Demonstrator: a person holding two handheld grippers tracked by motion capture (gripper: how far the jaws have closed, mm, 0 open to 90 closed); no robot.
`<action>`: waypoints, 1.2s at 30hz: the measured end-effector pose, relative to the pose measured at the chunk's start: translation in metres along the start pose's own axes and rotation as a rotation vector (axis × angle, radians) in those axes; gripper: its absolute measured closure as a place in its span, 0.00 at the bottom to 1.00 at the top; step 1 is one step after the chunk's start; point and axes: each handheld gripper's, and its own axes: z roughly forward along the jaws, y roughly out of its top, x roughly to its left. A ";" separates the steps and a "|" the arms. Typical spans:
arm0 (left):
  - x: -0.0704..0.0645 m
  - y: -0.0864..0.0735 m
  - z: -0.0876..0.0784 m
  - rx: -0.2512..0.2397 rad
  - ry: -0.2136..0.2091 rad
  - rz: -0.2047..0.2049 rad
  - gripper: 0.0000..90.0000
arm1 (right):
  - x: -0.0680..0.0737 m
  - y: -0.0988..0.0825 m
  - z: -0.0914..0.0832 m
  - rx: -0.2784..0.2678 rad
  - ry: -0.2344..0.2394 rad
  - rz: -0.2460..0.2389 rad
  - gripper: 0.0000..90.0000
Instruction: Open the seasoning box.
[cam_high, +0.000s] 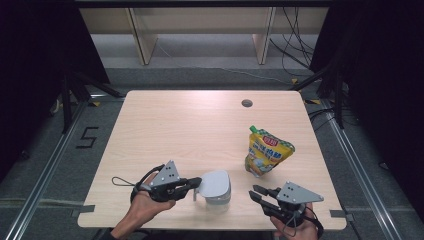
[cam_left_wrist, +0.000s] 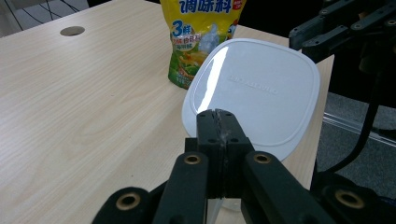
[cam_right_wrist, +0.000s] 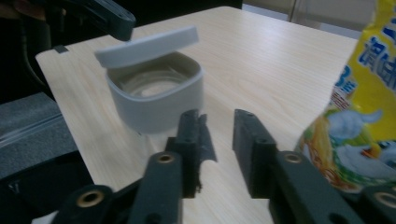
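A white rounded-square lid (cam_high: 216, 183) hangs tilted over a pale grey container (cam_high: 218, 196) near the table's front edge. My left gripper (cam_high: 196, 181) is shut on the lid's left rim. In the left gripper view the closed jaws (cam_left_wrist: 218, 114) pinch the lid's near edge (cam_left_wrist: 257, 88). The right gripper view has the lid (cam_right_wrist: 147, 44) lifted off the open container (cam_right_wrist: 156, 100), which looks empty. My right gripper (cam_high: 254, 192) stands to the container's right, jaws a little apart (cam_right_wrist: 219, 114) with nothing between them. A yellow spouted pouch (cam_high: 267, 151) stands upright behind it.
The light wooden table (cam_high: 190, 125) has a round cable hole (cam_high: 247, 103) at the back right. The container sits close to the front edge. Black drapes flank the table, and wooden furniture legs (cam_high: 142, 40) stand on the floor beyond it.
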 end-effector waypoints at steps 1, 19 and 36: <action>0.000 0.000 0.000 -0.006 0.005 -0.006 0.98 | 0.000 0.001 0.002 -0.007 0.001 -0.010 0.87; 0.000 0.000 0.000 -0.002 0.006 0.017 0.98 | 0.025 0.023 0.034 0.011 0.087 -0.087 1.00; 0.001 -0.033 -0.023 0.044 -0.018 0.012 0.69 | 0.039 0.038 0.042 -0.013 0.117 -0.117 1.00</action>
